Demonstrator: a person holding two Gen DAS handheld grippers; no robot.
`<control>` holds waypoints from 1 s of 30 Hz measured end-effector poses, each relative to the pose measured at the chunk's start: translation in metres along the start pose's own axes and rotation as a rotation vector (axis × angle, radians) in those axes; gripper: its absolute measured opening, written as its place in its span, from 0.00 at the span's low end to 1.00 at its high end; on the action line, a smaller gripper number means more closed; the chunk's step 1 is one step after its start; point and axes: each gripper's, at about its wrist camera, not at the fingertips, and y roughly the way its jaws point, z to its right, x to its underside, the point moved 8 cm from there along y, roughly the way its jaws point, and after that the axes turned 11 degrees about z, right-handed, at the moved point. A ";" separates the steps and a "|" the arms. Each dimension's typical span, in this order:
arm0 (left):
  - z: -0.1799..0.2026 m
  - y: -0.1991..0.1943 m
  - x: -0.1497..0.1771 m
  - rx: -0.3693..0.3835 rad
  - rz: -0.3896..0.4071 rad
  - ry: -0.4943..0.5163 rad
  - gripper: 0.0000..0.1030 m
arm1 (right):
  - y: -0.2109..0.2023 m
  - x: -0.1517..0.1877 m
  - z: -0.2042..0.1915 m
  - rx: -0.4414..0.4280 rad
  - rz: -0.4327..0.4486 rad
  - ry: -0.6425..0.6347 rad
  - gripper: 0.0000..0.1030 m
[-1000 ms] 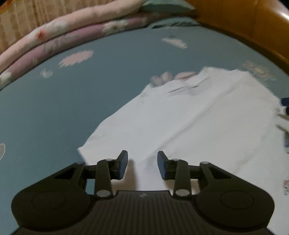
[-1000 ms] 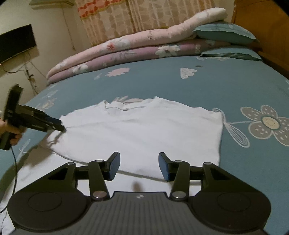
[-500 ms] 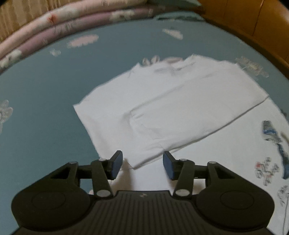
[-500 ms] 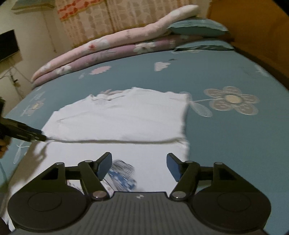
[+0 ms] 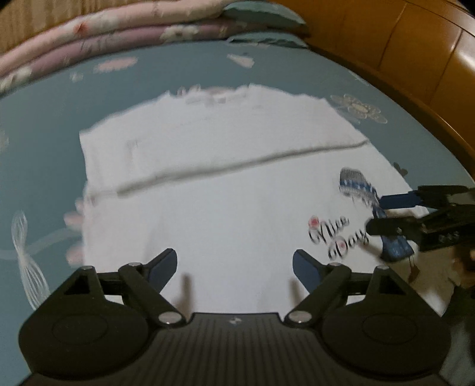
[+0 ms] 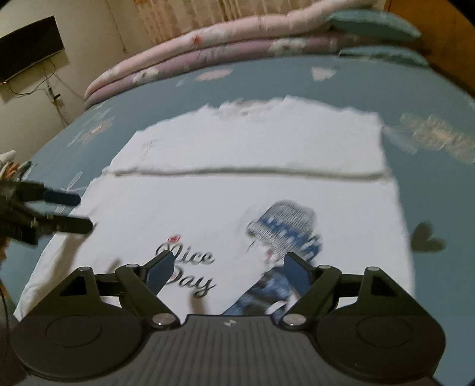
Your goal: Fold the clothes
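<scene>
A white T-shirt (image 5: 225, 190) (image 6: 243, 196) lies flat on the teal bed sheet (image 5: 38, 142). Its far part is folded over toward me, and the fold's edge (image 6: 243, 171) runs across the middle. The near part shows a "Nice Day" print (image 6: 190, 267) and a figure in a blue hat (image 6: 282, 228). My left gripper (image 5: 234, 264) (image 6: 80, 212) hovers over the shirt's near left side, jaws opening, nothing between them. My right gripper (image 6: 230, 261) (image 5: 383, 213) hangs above the print, jaws also opening and empty.
Rolled pink and mauve quilts (image 6: 225, 41) (image 5: 112, 35) and teal pillows (image 6: 371, 23) line the far end of the bed. A wooden headboard (image 5: 415, 65) curves along the right. A dark screen (image 6: 29, 47) hangs on the left wall.
Both grippers have drawn back from the folded flap toward the shirt's near part and spread their jaws wider. The print has come into view. The flap stays lying flat.
</scene>
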 end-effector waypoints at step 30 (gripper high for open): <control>0.008 -0.054 0.083 -0.258 0.008 -0.038 0.99 | -0.079 0.068 0.014 0.214 -0.005 -0.150 1.00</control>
